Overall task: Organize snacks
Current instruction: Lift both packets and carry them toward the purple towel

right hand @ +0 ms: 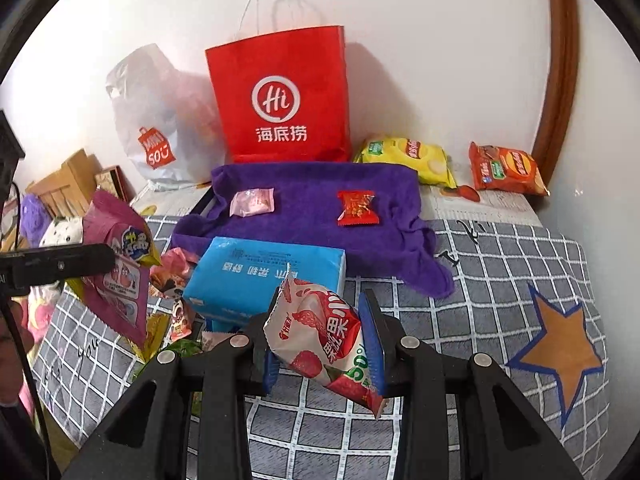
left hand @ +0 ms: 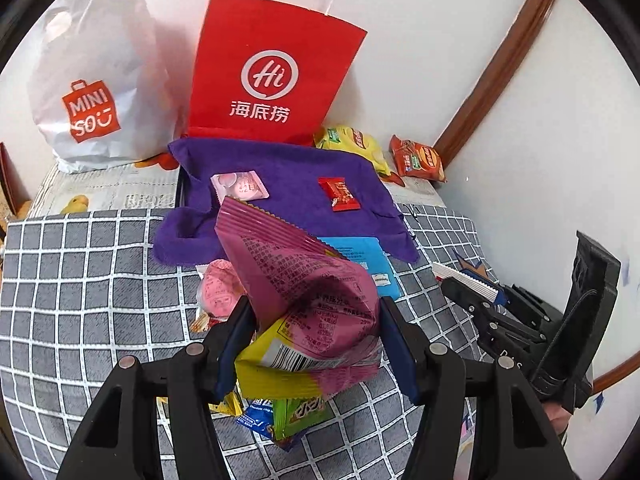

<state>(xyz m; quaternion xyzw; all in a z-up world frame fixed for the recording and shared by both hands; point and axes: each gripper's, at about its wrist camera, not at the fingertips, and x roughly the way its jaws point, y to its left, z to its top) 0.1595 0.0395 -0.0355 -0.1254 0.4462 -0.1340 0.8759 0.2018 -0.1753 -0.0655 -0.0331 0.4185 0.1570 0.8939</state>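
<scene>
The left gripper (left hand: 316, 344) has its jaws closed on a crinkled magenta-and-yellow foil snack bag (left hand: 304, 280), which sticks up and away from the camera over a grey cloth with a white grid (left hand: 80, 280). The same bag shows in the right wrist view at about nine o'clock (right hand: 116, 264), lifted clear of the cloth.

The right gripper (right hand: 320, 344) has its jaws clamped on a white-and-red strawberry-printed snack packet (right hand: 320, 336), held tilted, with its lower end pointing toward five o'clock.

Beyond both grippers, at twelve o'clock, a purple fleece towel (right hand: 312, 216) lies spread out. On it rest a small pale pink sachet (right hand: 253, 201) toward eleven o'clock and a small red wrapped candy (right hand: 357, 208) toward one o'clock, well apart from each other. A light blue soft pack of tissues (right hand: 264, 272) lies at the towel's near edge.

Behind the towel a red paper carrier bag with white handles (right hand: 280, 92) stands upright against the wall, with a white plastic shopping bag (right hand: 160, 120) just beside it at ten o'clock. At two o'clock lie a yellow crisp packet (right hand: 408, 158) and an orange-red crisp packet (right hand: 506, 170). More loose snacks (left hand: 280, 412) lie heaped under the left gripper.
</scene>
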